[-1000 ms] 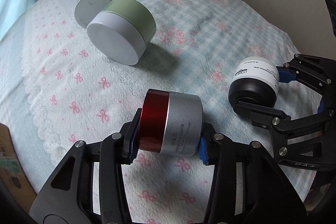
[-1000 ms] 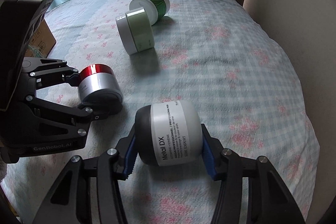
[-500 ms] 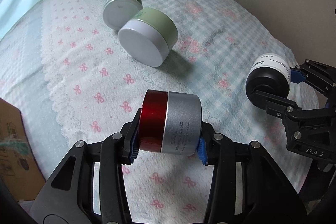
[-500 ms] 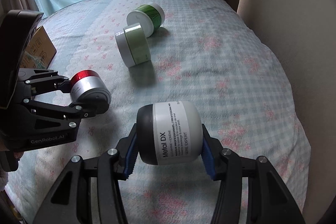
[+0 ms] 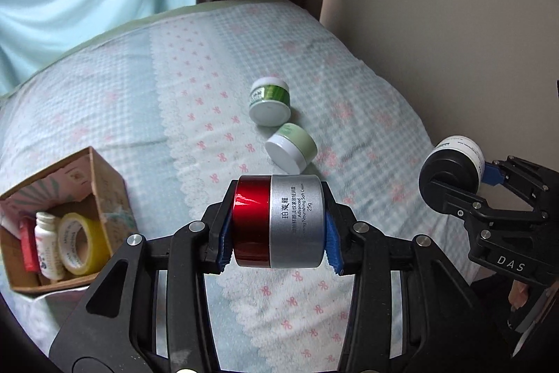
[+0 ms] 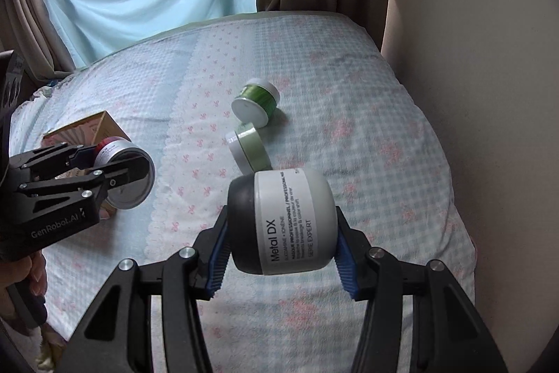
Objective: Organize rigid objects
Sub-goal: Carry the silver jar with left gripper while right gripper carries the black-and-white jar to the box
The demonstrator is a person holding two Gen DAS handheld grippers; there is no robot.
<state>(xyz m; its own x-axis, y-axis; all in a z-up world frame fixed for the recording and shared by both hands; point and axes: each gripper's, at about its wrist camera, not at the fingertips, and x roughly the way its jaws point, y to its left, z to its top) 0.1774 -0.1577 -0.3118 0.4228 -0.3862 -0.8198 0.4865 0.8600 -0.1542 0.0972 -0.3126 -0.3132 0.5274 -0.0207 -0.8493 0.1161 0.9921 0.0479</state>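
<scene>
Claws are each squeezing a jar, and both are hanging in the air above the bed (image 5: 367, 100). The left claw (image 5: 277, 222) is gripping a red and silver jar (image 5: 277, 221) sideways, with one blue pad on the red lid and the other on the jar's bottom. In the left wrist view that jar is sitting in the middle, just below center. The right claw (image 6: 279, 229) is pinching a black and white jar (image 6: 283, 222) sideways between its blue pads, black lid to the left. In the left wrist view the same jar (image 5: 450, 163) is showing at about 3 o'clock.

Two small jars are lying on their sides on the blanket, just beside each other. The dark green jar (image 5: 270, 100) is resting toward 12 o'clock from the held red jar, and the light green jar (image 5: 291, 147) is lying between them.

At about 9 o'clock in the left wrist view, a cardboard box (image 5: 104, 184) is sitting on the bed. A roll of yellow tape (image 5: 78, 243) and a small white bottle (image 5: 49, 245) are standing inside it.
</scene>
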